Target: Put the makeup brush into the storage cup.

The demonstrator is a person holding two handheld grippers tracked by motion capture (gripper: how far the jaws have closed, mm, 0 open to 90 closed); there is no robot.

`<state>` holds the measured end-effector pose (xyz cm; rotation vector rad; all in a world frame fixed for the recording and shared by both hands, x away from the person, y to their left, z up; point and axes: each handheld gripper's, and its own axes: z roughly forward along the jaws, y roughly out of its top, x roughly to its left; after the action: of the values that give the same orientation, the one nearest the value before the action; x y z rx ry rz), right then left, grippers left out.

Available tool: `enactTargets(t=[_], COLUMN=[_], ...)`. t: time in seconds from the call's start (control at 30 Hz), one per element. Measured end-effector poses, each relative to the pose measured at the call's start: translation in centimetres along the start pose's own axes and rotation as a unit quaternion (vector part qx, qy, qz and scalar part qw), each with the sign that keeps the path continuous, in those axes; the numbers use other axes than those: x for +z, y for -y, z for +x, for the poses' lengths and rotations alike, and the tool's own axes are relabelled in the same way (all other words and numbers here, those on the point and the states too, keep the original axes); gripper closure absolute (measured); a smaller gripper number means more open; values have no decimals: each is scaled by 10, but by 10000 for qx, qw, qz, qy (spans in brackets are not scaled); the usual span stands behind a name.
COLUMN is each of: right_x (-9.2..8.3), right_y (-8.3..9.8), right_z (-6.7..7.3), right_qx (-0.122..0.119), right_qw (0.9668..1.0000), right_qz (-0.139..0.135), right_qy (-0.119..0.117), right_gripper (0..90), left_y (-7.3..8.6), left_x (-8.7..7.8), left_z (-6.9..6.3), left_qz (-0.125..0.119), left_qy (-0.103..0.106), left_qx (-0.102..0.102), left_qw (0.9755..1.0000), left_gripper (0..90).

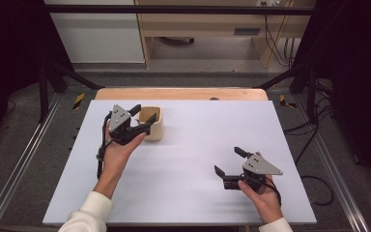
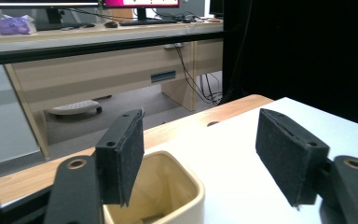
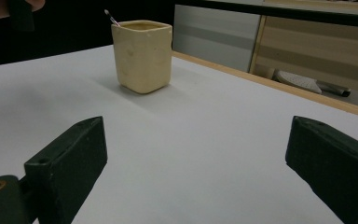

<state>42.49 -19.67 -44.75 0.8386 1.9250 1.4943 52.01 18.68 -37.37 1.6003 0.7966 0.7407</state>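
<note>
A cream square cup (image 1: 154, 126) stands on the white tabletop (image 1: 198, 135) at the back left. Its inside shows in the left gripper view (image 2: 168, 186). In the right gripper view the cup (image 3: 142, 56) is upright, with a thin stick tip (image 3: 109, 16) poking above its rim. My left gripper (image 1: 144, 115) hovers open at the cup's left rim. One pad (image 2: 121, 154) is over the opening and the other (image 2: 286, 156) is past the cup's side. My right gripper (image 1: 228, 160) is low at the front right, open and empty (image 3: 196, 158), pointing toward the cup.
A wooden strip (image 1: 178, 93) edges the table's far side. Beyond it are a desk (image 1: 207, 29), cables (image 1: 280, 43) and black frame posts (image 1: 43, 82). Metal rails (image 1: 19, 164) run along both sides of the table.
</note>
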Motion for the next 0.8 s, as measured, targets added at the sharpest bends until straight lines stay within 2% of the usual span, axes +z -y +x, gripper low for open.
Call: enactTargets(t=[0.23,0.43,0.6,0.8], right_x=[0,0,0,-1], right_y=[0,0,0,0], right_z=[0,0,0,0], right_qx=[-5,-8,-9,0], right_qw=[10000,10000,10000,10000], right_qz=[0,2,3,-12], right_qy=[1,3,11,27], right_gripper=[57,57,57,57], left_y=[0,-2,0,4], left_x=[-2,-4,-7,-10], left_z=[-8,-14,-17,-21], left_qz=[31,-54,-87,-68], left_qy=[132,275,413,595], left_qx=[125,58,11,91], left_qw=[9998,9996,9991,9982], left_gripper=[239,148,110,84])
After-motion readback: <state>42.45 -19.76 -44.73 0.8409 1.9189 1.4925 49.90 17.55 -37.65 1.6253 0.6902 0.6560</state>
